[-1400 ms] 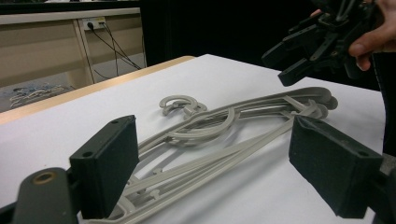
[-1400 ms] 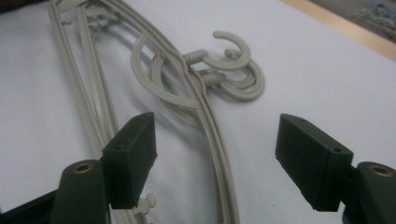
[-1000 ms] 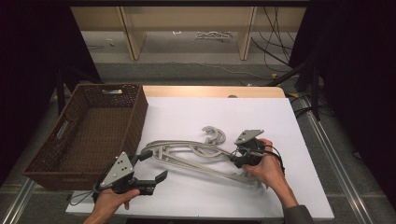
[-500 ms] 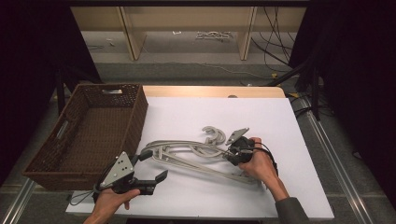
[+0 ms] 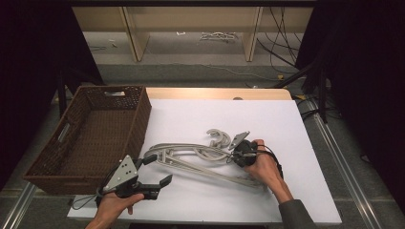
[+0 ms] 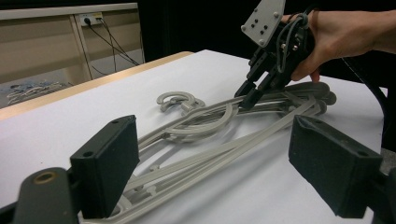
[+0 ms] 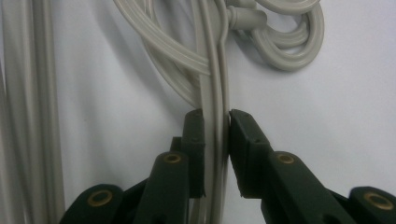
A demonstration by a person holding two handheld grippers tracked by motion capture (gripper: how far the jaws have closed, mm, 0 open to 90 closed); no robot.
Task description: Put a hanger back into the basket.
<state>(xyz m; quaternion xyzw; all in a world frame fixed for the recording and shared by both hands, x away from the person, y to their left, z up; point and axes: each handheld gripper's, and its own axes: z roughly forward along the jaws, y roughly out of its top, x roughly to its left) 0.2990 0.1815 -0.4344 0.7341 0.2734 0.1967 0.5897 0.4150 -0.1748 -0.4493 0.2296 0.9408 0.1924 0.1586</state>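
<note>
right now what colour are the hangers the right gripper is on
Pale grey, plain; the hangers show best in the right gripper view.

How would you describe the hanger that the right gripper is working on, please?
On the white table, right of the wicker basket, lies a pile of grey plastic hangers. The right gripper has just been closing on one hanger's bar, the upper bar beside the hooks.

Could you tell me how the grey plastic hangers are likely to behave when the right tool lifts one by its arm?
The hangers look thin and rigid, so probably light. Their hooks overlap, so neighbours may drag along. The right tool grips one narrow bar, so it may swing.
</note>
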